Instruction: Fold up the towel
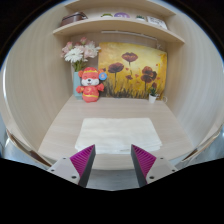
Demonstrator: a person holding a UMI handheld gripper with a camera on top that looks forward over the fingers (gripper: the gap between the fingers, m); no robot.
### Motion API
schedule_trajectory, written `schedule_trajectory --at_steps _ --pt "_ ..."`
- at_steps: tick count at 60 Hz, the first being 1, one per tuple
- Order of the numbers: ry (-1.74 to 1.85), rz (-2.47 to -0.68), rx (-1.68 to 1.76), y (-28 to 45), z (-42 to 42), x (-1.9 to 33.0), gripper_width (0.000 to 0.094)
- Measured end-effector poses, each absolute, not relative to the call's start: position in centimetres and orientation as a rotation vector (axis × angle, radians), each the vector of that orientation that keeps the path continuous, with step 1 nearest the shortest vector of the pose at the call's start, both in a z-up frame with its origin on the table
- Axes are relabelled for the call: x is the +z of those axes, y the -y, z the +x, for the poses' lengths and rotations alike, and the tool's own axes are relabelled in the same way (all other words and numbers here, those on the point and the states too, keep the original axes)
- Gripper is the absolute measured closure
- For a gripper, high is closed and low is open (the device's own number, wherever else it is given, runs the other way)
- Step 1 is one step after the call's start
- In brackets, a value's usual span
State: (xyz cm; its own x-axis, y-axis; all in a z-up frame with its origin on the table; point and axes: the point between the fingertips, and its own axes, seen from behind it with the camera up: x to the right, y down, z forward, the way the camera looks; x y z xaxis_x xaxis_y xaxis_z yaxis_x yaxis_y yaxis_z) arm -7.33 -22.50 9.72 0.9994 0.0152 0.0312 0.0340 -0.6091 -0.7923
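A pale towel (pixel 118 135) lies flat on the light wooden table (pixel 62 128), just ahead of my fingers. My gripper (pixel 113 160) is open, with nothing between its magenta pads (pixel 84 158). The fingers hover at the towel's near edge, above the table's front.
A red and white toy figure (pixel 91 86) stands at the back left beside a vase of pale flowers (pixel 78 52). A panel painted with poppies (pixel 135 68) leans on the back wall. A shelf (pixel 120 22) with small items runs above.
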Motion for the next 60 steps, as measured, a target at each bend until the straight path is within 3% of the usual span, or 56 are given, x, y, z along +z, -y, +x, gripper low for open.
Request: schedule_trajectory --at_steps 14,31,43,46,50,60 --pt "0.130 -2.278 0.048 14.2 -17.3 4.9 0.0231" --pt "0.132 -2.323 -0.035 8.3 -19.6 0.0 0.0254" --pt "0.103 -2.297 -0.088 8.4 -19.0 -1.2 0.0459" --pt "0.077 -2.285 -0.106 8.3 -18.2 -1.1 0.0591" --pt "0.095 -2.284 -0.184 8.1 -16.9 -1.2 0.0848" --pt "0.169 -2.366 -0.170 8.3 -17.0 -1.3 0.0881"
